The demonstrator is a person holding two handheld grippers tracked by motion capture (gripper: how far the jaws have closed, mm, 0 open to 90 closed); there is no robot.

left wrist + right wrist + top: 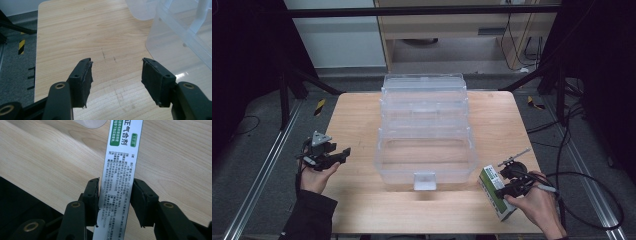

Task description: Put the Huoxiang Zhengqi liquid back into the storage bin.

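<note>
A white and green medicine box (pixel 493 192) with printed text (pixel 123 150) is at the table's front right, close to the edge. My right gripper (pixel 503 191) is shut on it, one black jaw pressed against each long side (pixel 115 182). My left gripper (pixel 339 154) hovers over the table's left side, open, with only bare wood between its jaws (pixel 116 61). A large clear plastic storage bin (pixel 426 150) stands in the middle of the table with its lid (pixel 424 90) swung back; its near corner (pixel 180 42) is just right of the left gripper.
The bin has a clear latch tab (pixel 424 181) at its front wall. The wooden table (pixel 362 120) has bare room left of the bin and along its front. Cables (pixel 582 190) trail off the right side to the floor.
</note>
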